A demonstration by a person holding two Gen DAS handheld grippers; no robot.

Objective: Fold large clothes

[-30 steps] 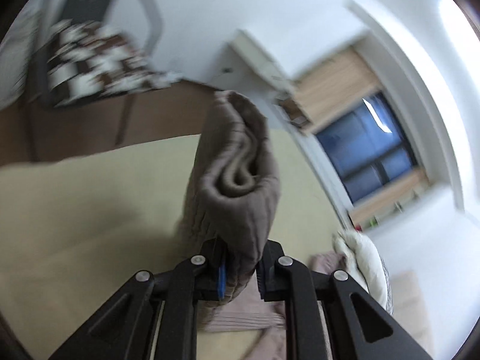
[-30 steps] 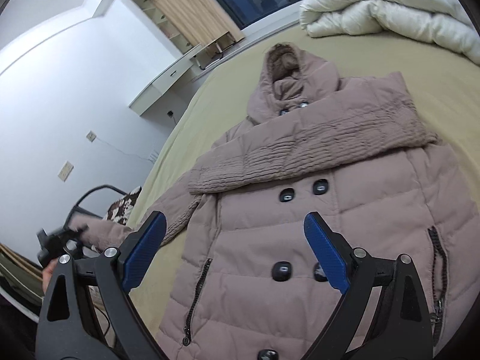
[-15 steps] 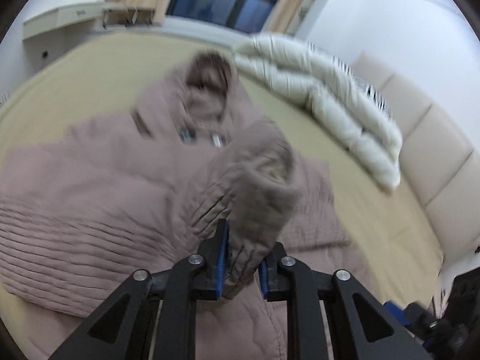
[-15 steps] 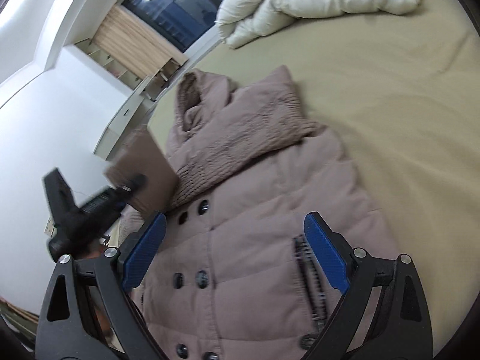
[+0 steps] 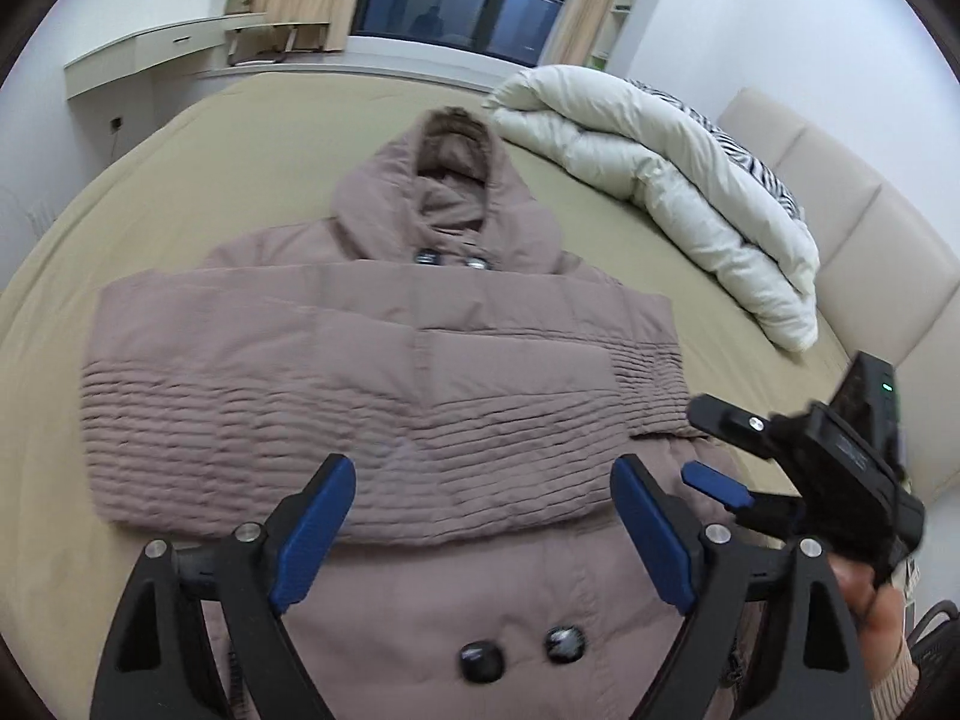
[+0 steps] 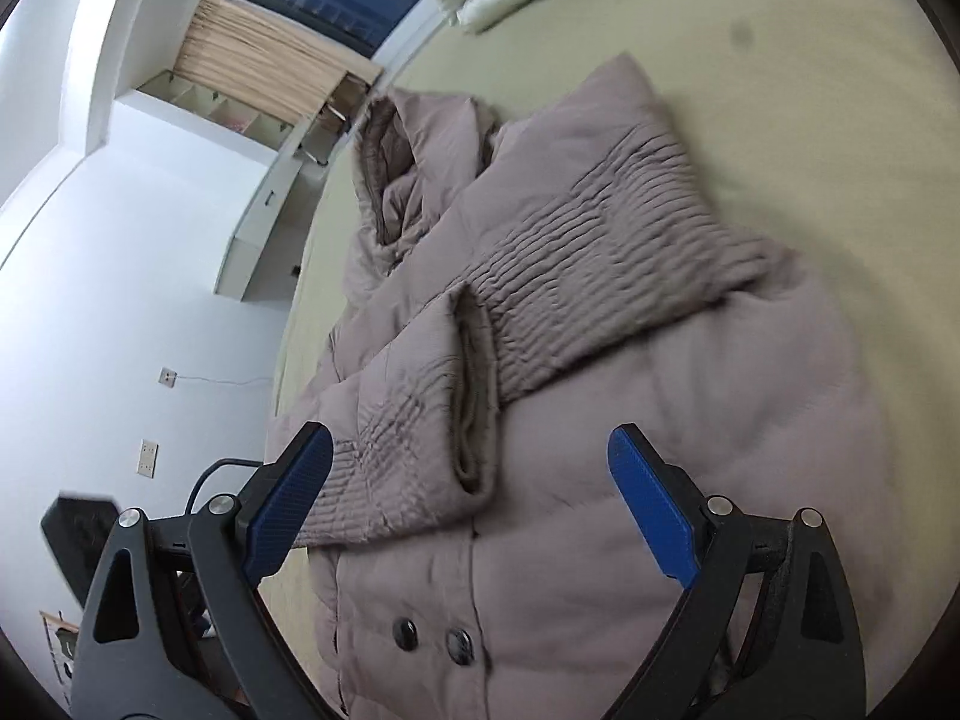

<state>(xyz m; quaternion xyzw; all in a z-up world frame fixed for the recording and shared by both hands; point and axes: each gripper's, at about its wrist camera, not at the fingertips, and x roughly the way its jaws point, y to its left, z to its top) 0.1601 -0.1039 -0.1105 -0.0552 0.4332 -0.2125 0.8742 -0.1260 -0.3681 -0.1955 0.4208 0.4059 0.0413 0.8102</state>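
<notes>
coat lies flat below both claws, left claw just opened, right claw apart, empty.

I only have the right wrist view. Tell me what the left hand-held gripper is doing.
Observer: The left hand-held gripper is open, and its jaws have just been opening. Nothing is between them. The folded sleeve lies flat across the coat beyond.
Operator: Now report what's behind the duvet.
Observer: A zebra-striped cover shows behind the white duvet.
</notes>
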